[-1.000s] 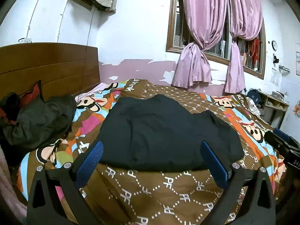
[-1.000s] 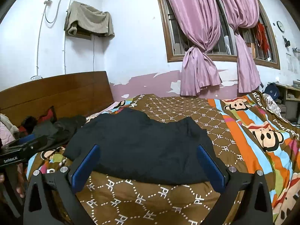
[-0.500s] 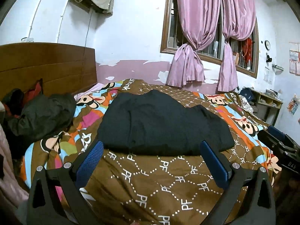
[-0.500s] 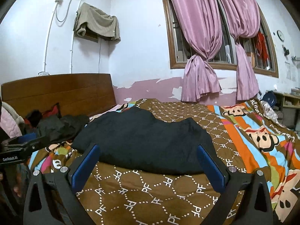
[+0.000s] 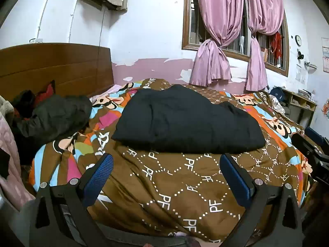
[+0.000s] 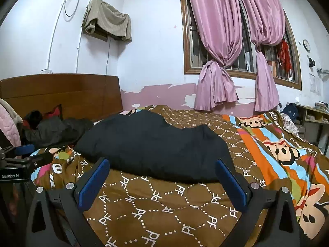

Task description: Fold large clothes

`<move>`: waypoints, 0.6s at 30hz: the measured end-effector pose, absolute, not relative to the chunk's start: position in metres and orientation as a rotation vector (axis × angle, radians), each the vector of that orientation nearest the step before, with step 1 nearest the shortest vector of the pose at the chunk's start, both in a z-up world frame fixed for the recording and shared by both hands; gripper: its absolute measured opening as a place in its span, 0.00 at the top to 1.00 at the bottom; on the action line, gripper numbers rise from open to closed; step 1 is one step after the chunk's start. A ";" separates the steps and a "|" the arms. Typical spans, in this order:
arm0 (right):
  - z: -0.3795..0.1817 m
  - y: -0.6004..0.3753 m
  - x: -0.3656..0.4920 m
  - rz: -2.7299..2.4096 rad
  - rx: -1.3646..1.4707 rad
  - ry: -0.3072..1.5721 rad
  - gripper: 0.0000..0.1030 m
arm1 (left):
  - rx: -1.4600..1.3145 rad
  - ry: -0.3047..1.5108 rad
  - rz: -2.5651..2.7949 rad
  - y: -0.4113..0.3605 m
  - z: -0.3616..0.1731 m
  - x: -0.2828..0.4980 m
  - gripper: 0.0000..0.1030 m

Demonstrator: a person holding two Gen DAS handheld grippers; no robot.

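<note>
The folded black padded garment (image 5: 185, 121) lies across the middle of the brown patterned quilt (image 5: 185, 195), its long axis running side to side, set back from the quilt's near edge and straight ahead of both claws. The left gripper (image 5: 166, 177) and the right gripper (image 6: 162, 182) hang short of it, jaws spread wide, gripping nothing; neither looks clearly nearer. The garment seems thick, soft and matte, its near edge a rounded roll. A crumpled dark jacket (image 5: 55, 115) sits towards the quilt's left headboard corner.
</note>
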State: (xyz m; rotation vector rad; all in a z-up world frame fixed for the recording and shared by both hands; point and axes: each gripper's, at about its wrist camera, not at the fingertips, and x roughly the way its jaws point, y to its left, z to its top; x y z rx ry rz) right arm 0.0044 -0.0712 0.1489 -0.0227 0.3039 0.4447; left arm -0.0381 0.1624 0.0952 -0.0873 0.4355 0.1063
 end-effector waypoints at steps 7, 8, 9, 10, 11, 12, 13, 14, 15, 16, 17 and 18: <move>0.145 -0.071 0.006 0.445 -0.021 0.321 0.00 | -0.086 0.453 0.104 0.163 0.092 -0.037 0.02; 0.146 -0.071 0.006 0.444 -0.020 0.321 0.00 | -0.085 0.452 0.105 0.163 0.092 -0.037 0.02; 0.146 -0.071 0.006 0.445 -0.021 0.320 0.00 | -0.086 0.454 0.104 0.163 0.092 -0.037 0.02; 0.145 -0.071 0.007 0.444 -0.020 0.320 0.00 | -0.086 0.455 0.103 0.163 0.092 -0.037 0.02; 0.145 -0.072 0.007 0.443 -0.018 0.321 0.00 | -0.086 0.457 0.103 0.163 0.092 -0.037 0.02; 0.144 -0.072 0.007 0.443 -0.017 0.323 0.00 | -0.085 0.458 0.104 0.163 0.091 -0.037 0.02; 0.144 -0.072 0.007 0.442 -0.016 0.325 0.00 | -0.084 0.459 0.105 0.164 0.091 -0.037 0.02; 0.143 -0.072 0.007 0.442 -0.016 0.326 0.00 | -0.083 0.463 0.105 0.164 0.090 -0.037 0.02; 0.143 -0.072 0.007 0.441 -0.016 0.326 0.00 | -0.082 0.466 0.103 0.164 0.090 -0.037 0.02; 0.143 -0.072 0.007 0.441 -0.016 0.326 0.00 | -0.081 0.469 0.103 0.164 0.090 -0.037 0.02; 0.142 -0.072 0.007 0.441 -0.015 0.327 0.00 | -0.079 0.470 0.103 0.164 0.089 -0.036 0.02; 0.142 -0.072 0.007 0.440 -0.014 0.327 0.00 | -0.078 0.472 0.103 0.164 0.089 -0.037 0.02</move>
